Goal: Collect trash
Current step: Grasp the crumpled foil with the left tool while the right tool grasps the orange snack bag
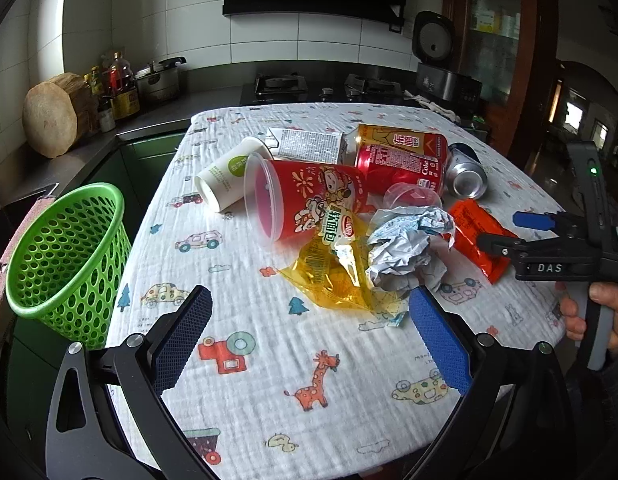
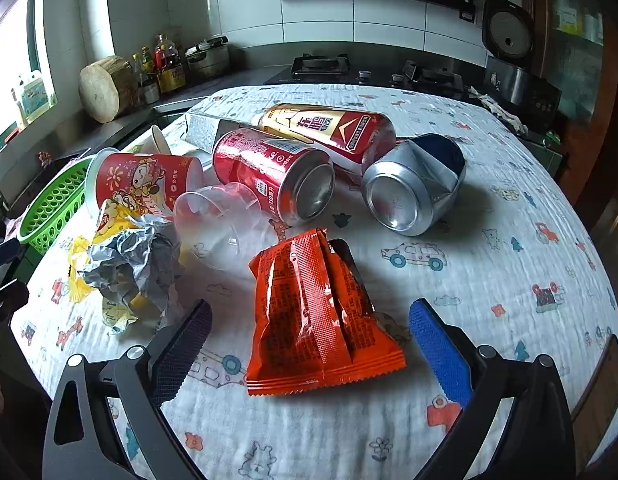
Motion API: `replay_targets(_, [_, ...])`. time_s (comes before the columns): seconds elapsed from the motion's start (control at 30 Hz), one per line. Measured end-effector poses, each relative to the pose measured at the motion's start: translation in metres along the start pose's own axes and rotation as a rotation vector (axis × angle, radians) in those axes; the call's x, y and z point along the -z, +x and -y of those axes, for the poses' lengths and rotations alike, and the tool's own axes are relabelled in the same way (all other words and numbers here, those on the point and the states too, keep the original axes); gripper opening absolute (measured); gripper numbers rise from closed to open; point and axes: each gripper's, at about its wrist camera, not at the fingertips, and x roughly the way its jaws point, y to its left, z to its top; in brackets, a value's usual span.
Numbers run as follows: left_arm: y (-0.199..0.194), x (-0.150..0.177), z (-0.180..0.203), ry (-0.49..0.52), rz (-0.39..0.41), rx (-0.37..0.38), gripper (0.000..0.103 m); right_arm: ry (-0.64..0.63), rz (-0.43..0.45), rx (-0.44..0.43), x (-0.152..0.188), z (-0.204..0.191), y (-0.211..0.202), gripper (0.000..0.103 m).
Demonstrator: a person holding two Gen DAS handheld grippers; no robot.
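Trash lies in a heap on the cloth-covered table [image 1: 269, 380]: a red paper cup [image 1: 309, 196], a white cup [image 1: 225, 172], a carton [image 1: 309, 145], a red Coke can [image 2: 269, 172], a gold-red can [image 2: 329, 124], a dented silver can [image 2: 413, 188], a clear plastic cup [image 2: 217, 220], crumpled paper [image 1: 405, 244], a yellow wrapper [image 1: 333, 272] and an orange packet [image 2: 317, 316]. My left gripper [image 1: 309, 332] is open, just short of the yellow wrapper. My right gripper [image 2: 309, 336] is open, with the orange packet between its fingers. It also shows in the left wrist view [image 1: 509, 236].
A green perforated basket [image 1: 65, 256] stands off the table's left edge; it also shows in the right wrist view [image 2: 53, 204]. Behind the table is a counter with a stove [image 1: 321, 84], a pot [image 1: 157, 80], bottles [image 1: 117, 88], a wooden block [image 1: 53, 116] and a rice cooker [image 1: 445, 64].
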Motion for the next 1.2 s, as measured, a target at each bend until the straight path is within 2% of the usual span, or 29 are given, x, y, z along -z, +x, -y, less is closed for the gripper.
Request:
replay_targets(0.1, [0.004,-0.002,0.002,0.004,-0.012,0.047,0.097,-0.017,-0.028,-0.015,-0.006,0.001,0.012,0.096])
replay_targets(0.27, [0.012,-0.009,0.018,0.067,-0.022,0.096,0.097,-0.057,-0.063,-0.019,-0.011,0.002,0.029,0.094])
replay_targets(0.33, [0.015,-0.014,0.024,0.082,-0.028,0.136,0.097,-0.057,-0.081,-0.032,-0.011,0.004,0.033,0.084])
replay_targets(0.4, [0.017,-0.019,0.032,0.101,-0.025,0.182,0.097,-0.054,-0.089,-0.043,-0.010,0.006,0.036,0.083])
replay_targets(0.47, [0.022,-0.025,0.041,0.131,-0.021,0.205,0.092,-0.055,-0.094,-0.048,-0.008,0.007,0.037,0.078])
replay_targets(0.6, [0.041,-0.031,0.056,0.192,-0.061,0.220,0.077,-0.039,-0.101,-0.066,-0.005,0.012,0.038,0.071])
replay_targets(0.77, [0.058,-0.033,0.063,0.265,-0.109,0.217,0.075,-0.031,-0.088,-0.075,-0.001,0.016,0.031,0.066])
replay_targets(0.87, [0.067,-0.032,0.066,0.299,-0.134,0.225,0.065,-0.022,-0.080,-0.084,0.000,0.017,0.027,0.066])
replay_targets(1.1, [0.079,-0.031,0.062,0.322,-0.159,0.235,0.064,-0.019,-0.074,-0.100,0.002,0.013,0.019,0.065])
replay_targets(1.17, [0.080,-0.031,0.063,0.335,-0.159,0.228,0.061,-0.016,-0.074,-0.101,0.003,0.012,0.018,0.065])
replay_targets(1.2, [0.080,-0.031,0.064,0.340,-0.156,0.226,0.056,-0.015,-0.074,-0.103,0.004,0.011,0.017,0.065])
